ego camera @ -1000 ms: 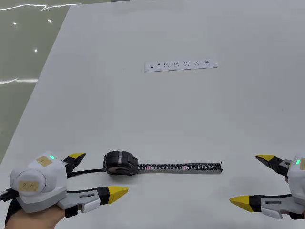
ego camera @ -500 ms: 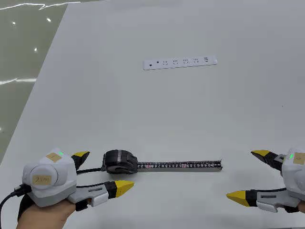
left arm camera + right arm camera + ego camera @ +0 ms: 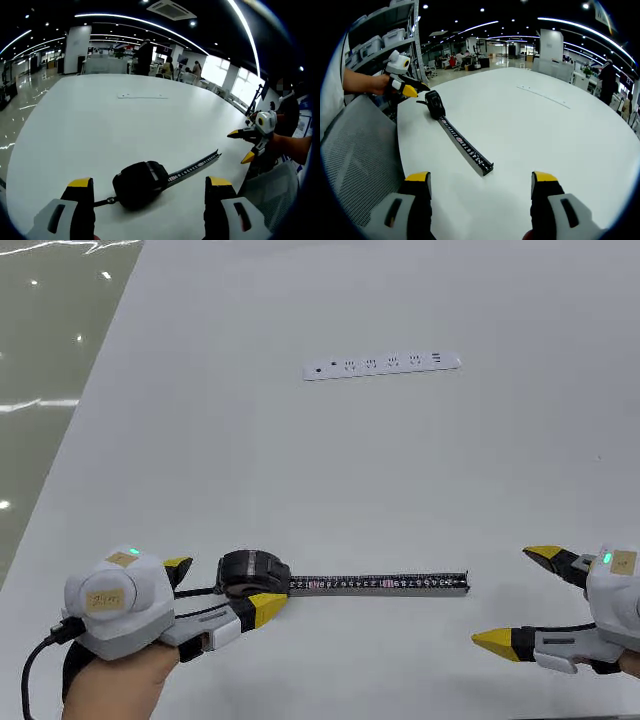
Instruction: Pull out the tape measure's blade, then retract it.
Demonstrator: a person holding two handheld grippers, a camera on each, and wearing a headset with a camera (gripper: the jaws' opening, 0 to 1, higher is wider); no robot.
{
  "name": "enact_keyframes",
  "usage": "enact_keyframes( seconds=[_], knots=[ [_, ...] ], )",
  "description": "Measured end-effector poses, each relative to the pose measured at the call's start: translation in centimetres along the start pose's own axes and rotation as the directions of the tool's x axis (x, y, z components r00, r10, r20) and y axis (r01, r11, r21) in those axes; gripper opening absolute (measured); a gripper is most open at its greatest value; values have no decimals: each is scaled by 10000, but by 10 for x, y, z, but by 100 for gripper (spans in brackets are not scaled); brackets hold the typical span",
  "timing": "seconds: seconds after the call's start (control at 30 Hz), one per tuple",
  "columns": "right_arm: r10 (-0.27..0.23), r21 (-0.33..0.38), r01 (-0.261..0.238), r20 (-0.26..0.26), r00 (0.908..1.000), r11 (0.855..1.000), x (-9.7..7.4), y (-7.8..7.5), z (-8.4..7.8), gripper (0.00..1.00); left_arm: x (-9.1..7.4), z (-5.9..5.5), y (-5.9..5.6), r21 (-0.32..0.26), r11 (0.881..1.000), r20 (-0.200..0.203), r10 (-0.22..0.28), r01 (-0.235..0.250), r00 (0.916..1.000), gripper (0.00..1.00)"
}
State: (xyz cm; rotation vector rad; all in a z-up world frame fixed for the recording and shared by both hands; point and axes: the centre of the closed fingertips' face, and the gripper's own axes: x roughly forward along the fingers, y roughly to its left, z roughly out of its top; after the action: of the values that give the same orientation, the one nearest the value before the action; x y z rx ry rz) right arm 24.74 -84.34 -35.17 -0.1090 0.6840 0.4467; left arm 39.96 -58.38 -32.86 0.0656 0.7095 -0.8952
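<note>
1. Tape measure (image 3: pixel 254 575) lies on the table (image 3: pixel 300 460), blade (image 3: pixel 380 584) out. Head view: left gripper (image 3: pixel 228 583) open, flanking it; right gripper (image 3: pixel 504 596) open, beyond the blade tip.
2. Left gripper view: tape measure centred between the jaws.
3. Right gripper view: blade's end hook (image 3: pixel 487 170), shelving (image 3: pixel 380 40).

Black tape measure (image 3: pixel 253 574) on white table, blade (image 3: pixel 380 584) extended rightward, flat.

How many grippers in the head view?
2. The left gripper is at lower left, open around the tape measure; the right gripper is at lower right, open, clear of the blade.
</note>
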Motion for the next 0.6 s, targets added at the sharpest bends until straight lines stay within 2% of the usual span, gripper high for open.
enact_keyframes(
  seconds=[0.23,0.4,0.6],
  knots=[
    [144,-86,-143,60,9999,9999,6,-1,2,82,7,-3,-4,-242,9991,-112,332,-334,9994,87],
    [271,-139,-270,68,9996,9995,10,-2,2,81,11,-7,-4,-641,9962,-106,579,-585,9983,86],
    [311,-133,-310,83,9995,9994,12,-3,2,81,19,-12,-5,-851,9944,-225,614,-632,9979,84]
  ],
)
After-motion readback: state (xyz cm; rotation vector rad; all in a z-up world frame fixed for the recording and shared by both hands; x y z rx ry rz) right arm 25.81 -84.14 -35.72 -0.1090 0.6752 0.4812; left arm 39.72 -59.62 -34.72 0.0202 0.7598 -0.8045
